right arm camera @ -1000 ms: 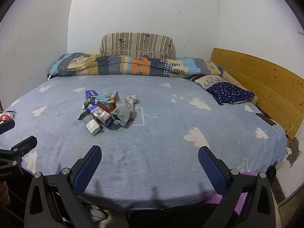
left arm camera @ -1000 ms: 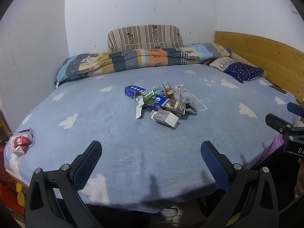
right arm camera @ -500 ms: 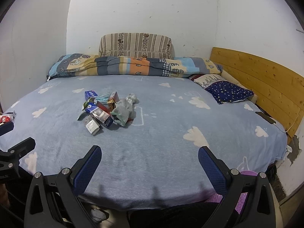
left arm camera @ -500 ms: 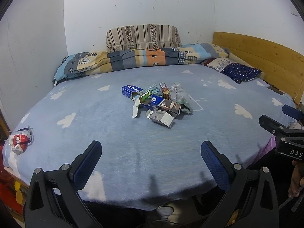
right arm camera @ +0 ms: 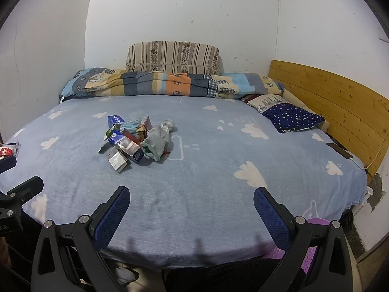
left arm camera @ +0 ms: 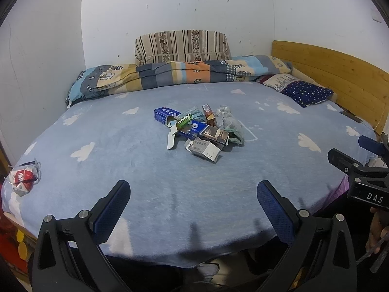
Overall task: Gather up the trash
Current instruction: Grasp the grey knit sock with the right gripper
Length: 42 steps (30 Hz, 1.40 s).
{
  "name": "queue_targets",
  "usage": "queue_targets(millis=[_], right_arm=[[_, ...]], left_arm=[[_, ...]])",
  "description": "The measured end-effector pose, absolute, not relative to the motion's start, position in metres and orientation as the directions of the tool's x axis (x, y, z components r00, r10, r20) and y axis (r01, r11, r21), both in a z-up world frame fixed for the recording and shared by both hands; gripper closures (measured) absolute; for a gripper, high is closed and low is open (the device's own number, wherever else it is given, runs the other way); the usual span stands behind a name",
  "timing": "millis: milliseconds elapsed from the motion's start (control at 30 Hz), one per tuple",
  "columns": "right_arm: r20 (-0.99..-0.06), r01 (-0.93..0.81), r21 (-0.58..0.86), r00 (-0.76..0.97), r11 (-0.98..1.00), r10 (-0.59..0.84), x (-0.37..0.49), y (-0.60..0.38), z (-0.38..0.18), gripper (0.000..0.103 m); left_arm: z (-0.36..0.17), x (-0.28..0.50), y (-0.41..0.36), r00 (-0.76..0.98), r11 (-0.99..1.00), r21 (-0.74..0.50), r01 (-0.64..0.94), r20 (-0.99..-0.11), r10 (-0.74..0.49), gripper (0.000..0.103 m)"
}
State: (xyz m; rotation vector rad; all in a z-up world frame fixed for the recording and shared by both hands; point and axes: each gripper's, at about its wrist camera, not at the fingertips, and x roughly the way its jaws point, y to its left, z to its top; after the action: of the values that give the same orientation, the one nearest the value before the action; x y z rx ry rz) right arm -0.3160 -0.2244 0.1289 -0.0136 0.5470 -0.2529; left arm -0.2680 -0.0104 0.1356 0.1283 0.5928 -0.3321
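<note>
We hold the left gripper [left arm camera: 193, 202] and right gripper [right arm camera: 190, 208] with fingers spread wide, gripping nothing, both hanging over the near edge of the blue bed [left arm camera: 145, 170]. The trash pile [left arm camera: 201, 131], a heap of small boxes, wrappers and crumpled plastic, lies mid-bed at twelve o'clock from the left gripper and eleven o'clock from the right.

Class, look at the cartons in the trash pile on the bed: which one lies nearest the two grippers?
The small grey-and-white carton at the pile's front edge. The long blue box and upright brown carton lie farther back.
</note>
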Motion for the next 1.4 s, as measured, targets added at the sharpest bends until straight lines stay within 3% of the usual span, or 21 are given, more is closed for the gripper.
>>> queue_targets(millis=[233, 767, 833, 967, 1133, 1200, 1267, 1300, 1400], right_arm=[[-0.537, 0.234, -0.052, 0.813, 0.971, -0.225, -0.312, -0.229, 0.128, 0.001], [-0.703, 0.122, 0.33, 0.694, 0.936, 0.157, -0.205, -0.257, 0.118, 0.005], [-0.71, 0.126, 0.369, 0.678, 0.921, 0.192, -0.183, -0.259, 0.116, 0.009], [-0.735, 0.163, 0.421, 0.638, 0.892, 0.23, -0.125, -0.261, 0.105, 0.01], [-0.776, 0.236, 0.434, 0.588, 0.869, 0.227, -0.051, -0.266, 0.077, 0.016], [-0.787, 0.253, 0.437, 0.572, 0.863, 0.231, -0.03, -0.269, 0.065, 0.02], [-0.791, 0.261, 0.459, 0.555, 0.849, 0.256, -0.016, -0.272, 0.054, 0.04], [-0.793, 0.254, 0.473, 0.541, 0.844, 0.281, -0.01, -0.27, 0.047, 0.057], [-0.798, 0.242, 0.491, 0.509, 0.837, 0.321, -0.008, -0.267, 0.037, 0.073]], left_arm=[[0.132, -0.257, -0.009, 0.751, 0.939, -0.009, 0.345, -0.597, -0.281, 0.0], [0.107, -0.161, -0.002, 0.61, 0.941, -0.195, 0.278, -0.72, -0.33, 0.0], [0.104, -0.151, 0.0, 0.603, 0.941, -0.205, 0.27, -0.725, -0.331, 0.003], [0.098, -0.135, 0.003, 0.582, 0.937, -0.224, 0.266, -0.738, -0.342, 0.021], [0.089, -0.123, 0.01, 0.551, 0.932, -0.267, 0.246, -0.753, -0.361, 0.021], [0.087, -0.117, 0.009, 0.536, 0.927, -0.286, 0.241, -0.758, -0.373, 0.021], [0.085, -0.111, 0.007, 0.524, 0.925, -0.3, 0.234, -0.763, -0.38, 0.021], [0.084, -0.108, 0.005, 0.517, 0.923, -0.307, 0.231, -0.765, -0.384, 0.021], [0.082, -0.096, -0.004, 0.496, 0.918, -0.33, 0.22, -0.772, -0.397, 0.021]])
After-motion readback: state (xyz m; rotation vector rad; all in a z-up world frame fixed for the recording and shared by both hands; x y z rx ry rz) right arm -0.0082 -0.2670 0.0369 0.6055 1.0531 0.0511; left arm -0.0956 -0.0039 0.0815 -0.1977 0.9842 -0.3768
